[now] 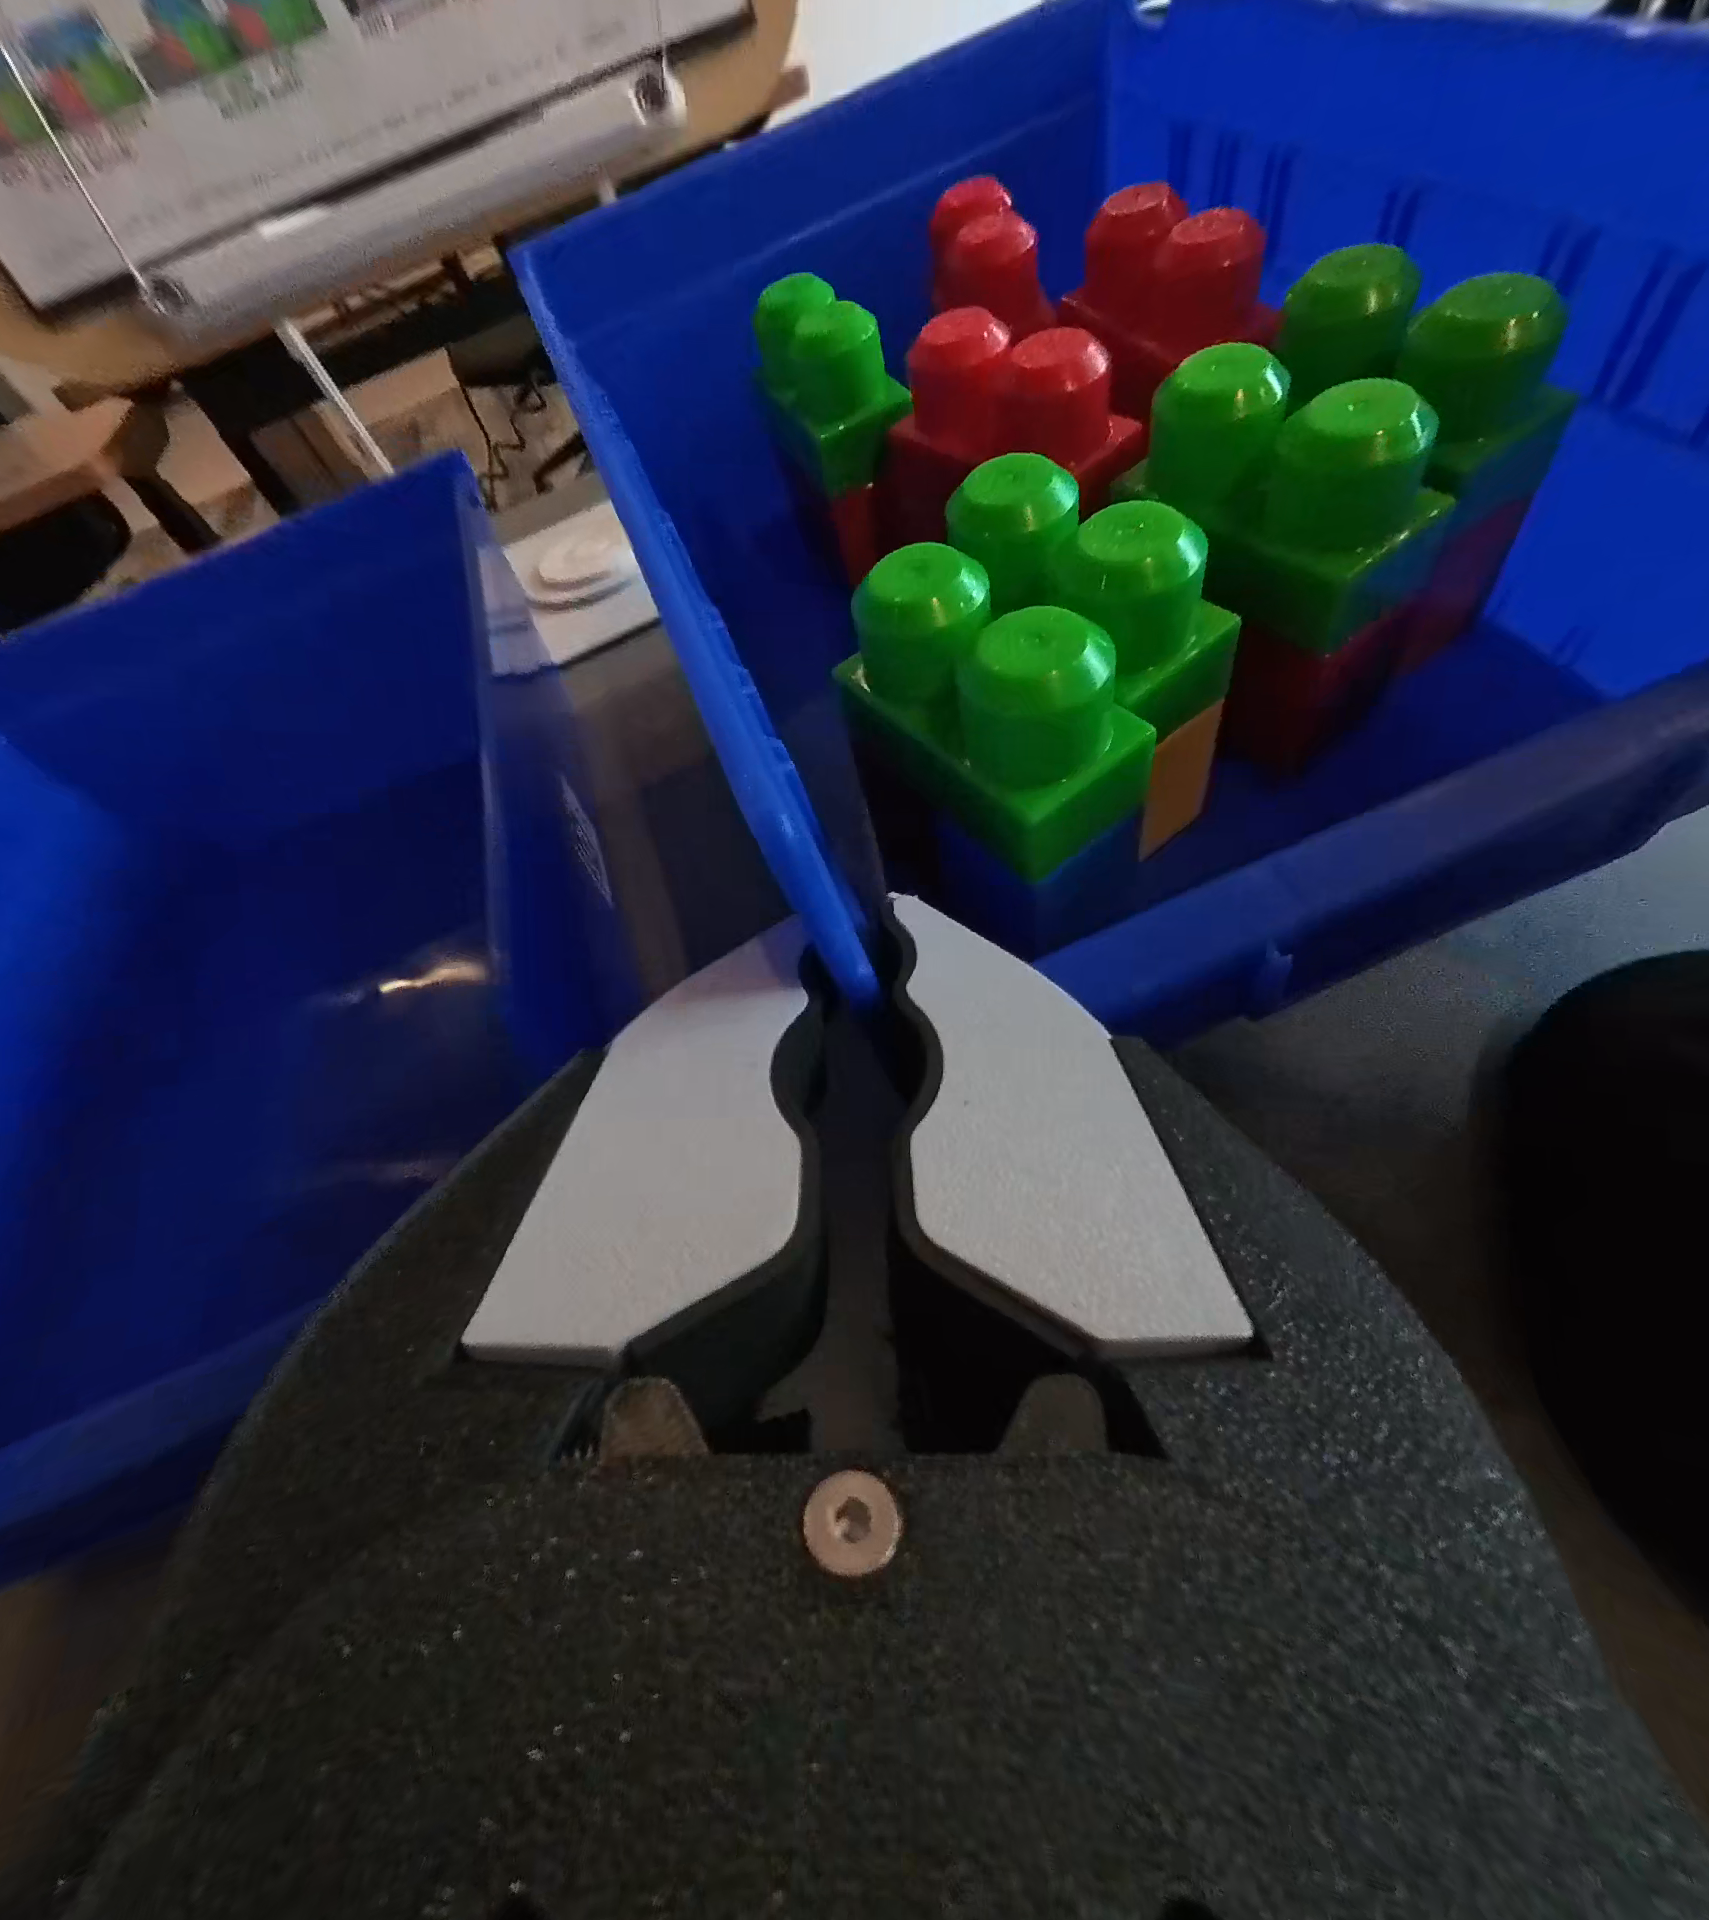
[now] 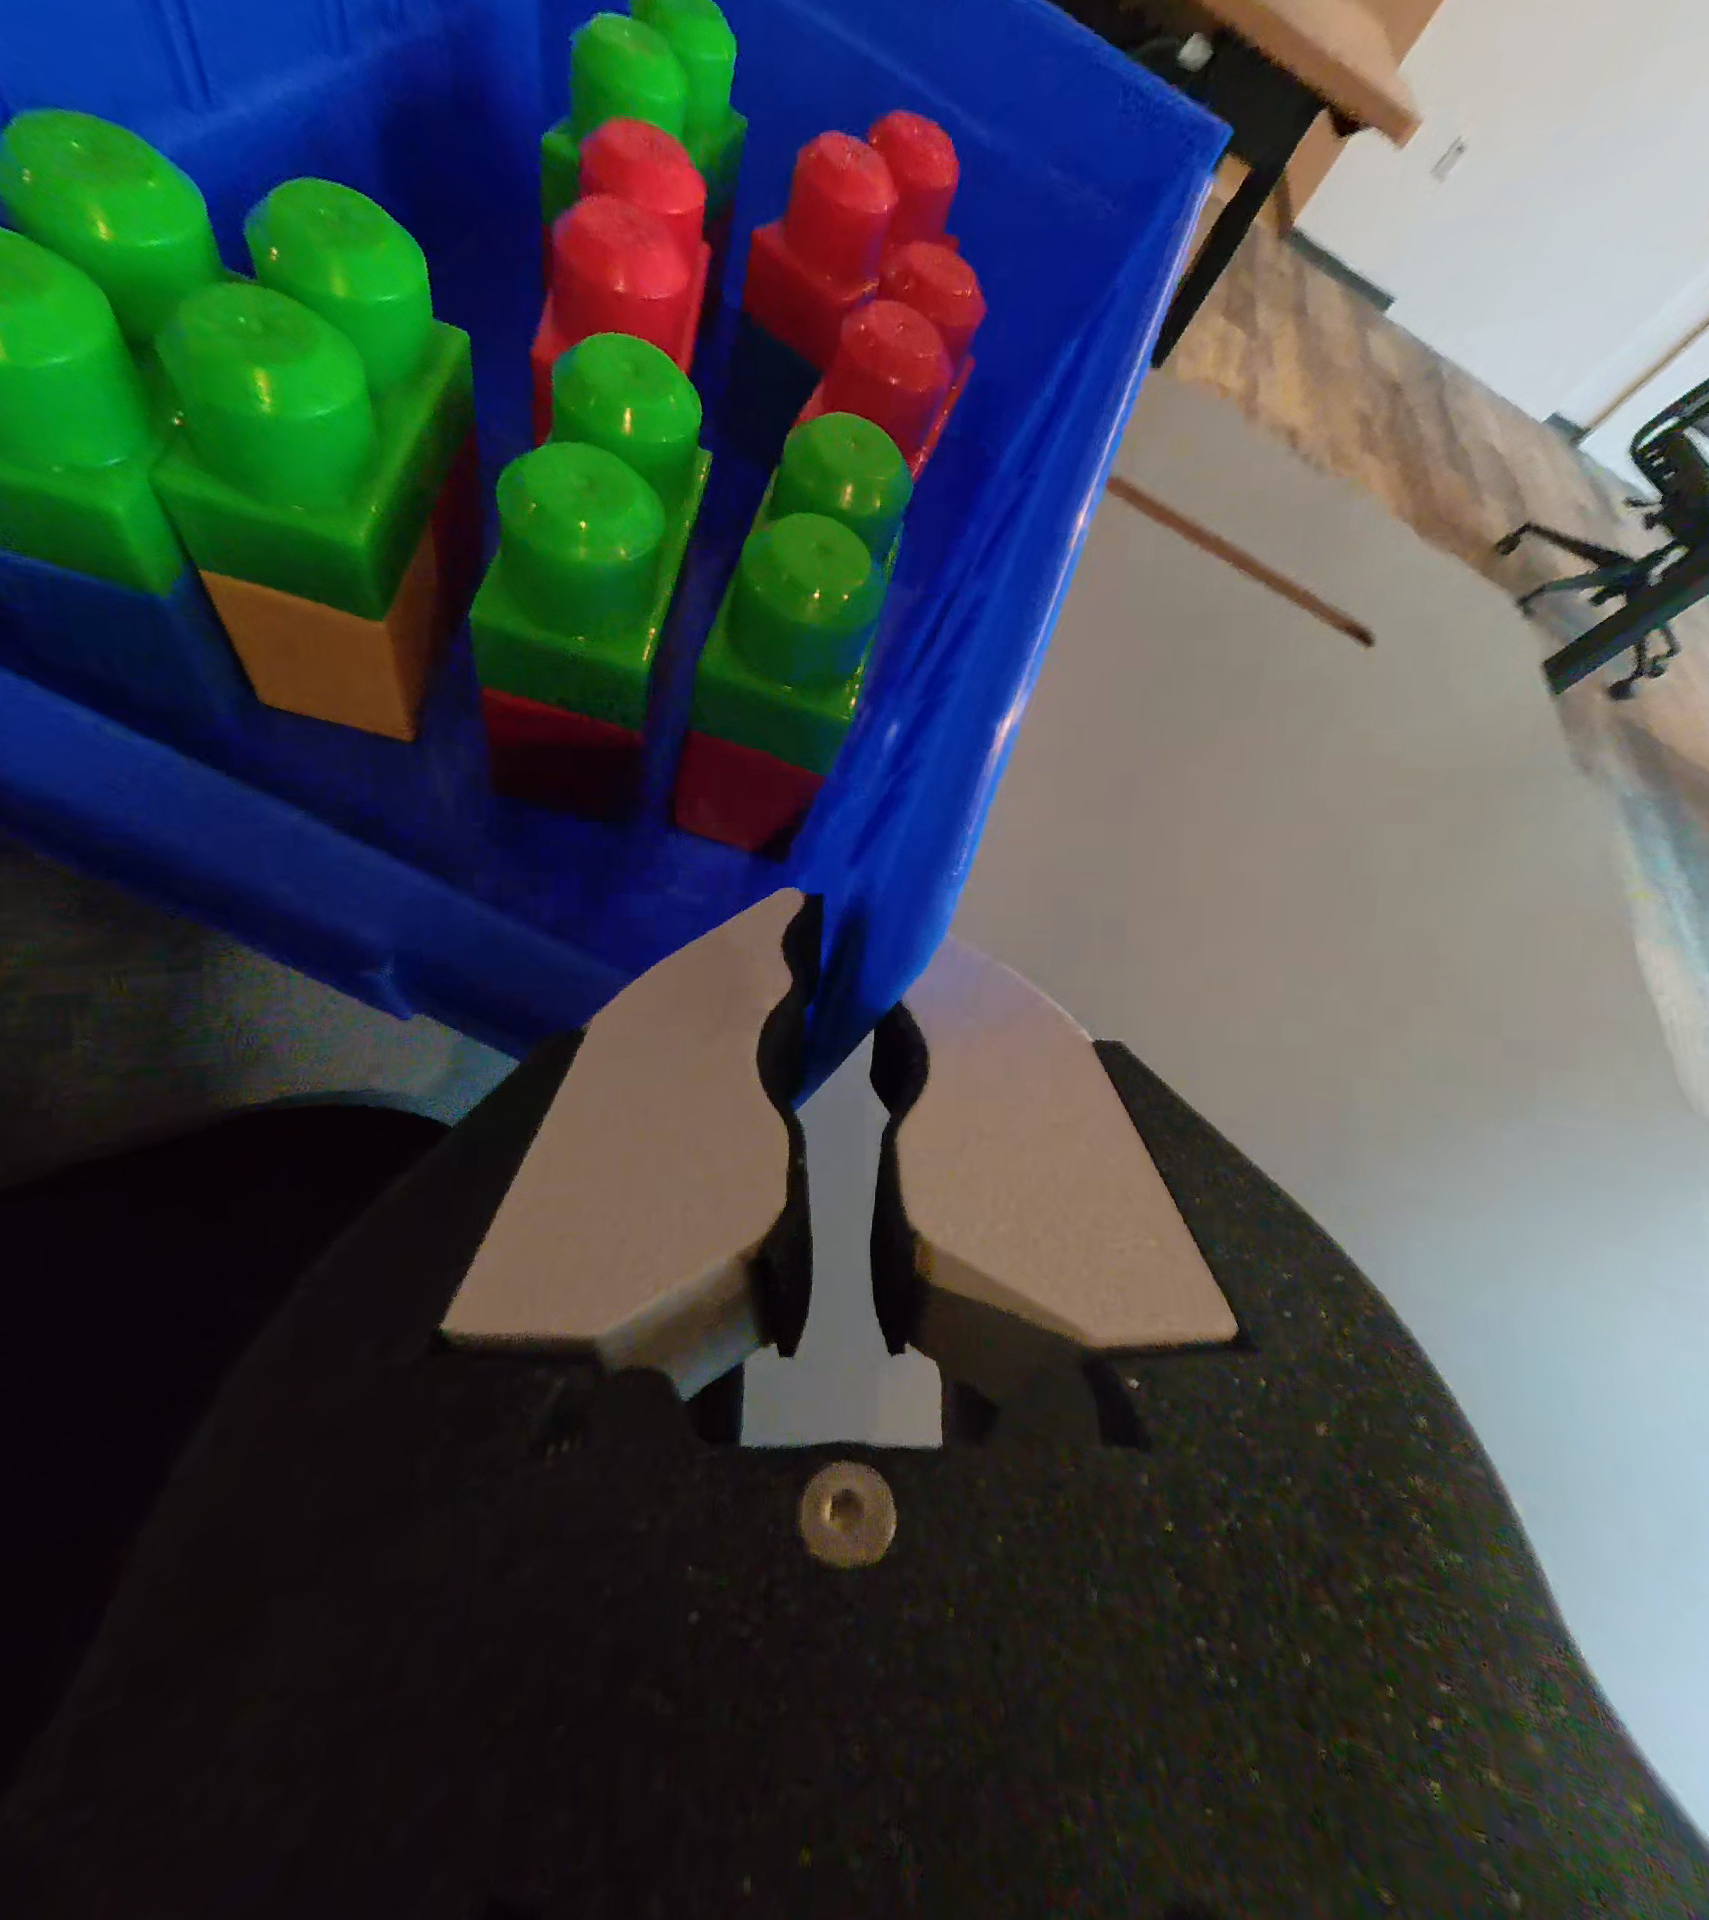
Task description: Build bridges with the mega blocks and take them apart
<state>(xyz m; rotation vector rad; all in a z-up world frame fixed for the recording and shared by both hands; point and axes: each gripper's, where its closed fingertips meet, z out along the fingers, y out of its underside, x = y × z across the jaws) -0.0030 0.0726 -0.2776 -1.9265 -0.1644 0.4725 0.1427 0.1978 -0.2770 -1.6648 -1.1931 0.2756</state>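
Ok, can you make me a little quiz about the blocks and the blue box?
1. True or false: both grippers pinch walls of the blue bin.
2. Which colours top the block stacks? A) green and red B) yellow and white
3. Fill in: the left gripper grips the bin's ___ wall.

Key: 1 true, the right gripper pinches the opposite wall; 2 A; 3 left.

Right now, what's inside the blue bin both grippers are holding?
The blue bin holds upright stacks of mega blocks, green and red tops on red, blue and orange bases. Lower blocks of the rear stacks are hidden. The left gripper and right gripper grip opposite walls.
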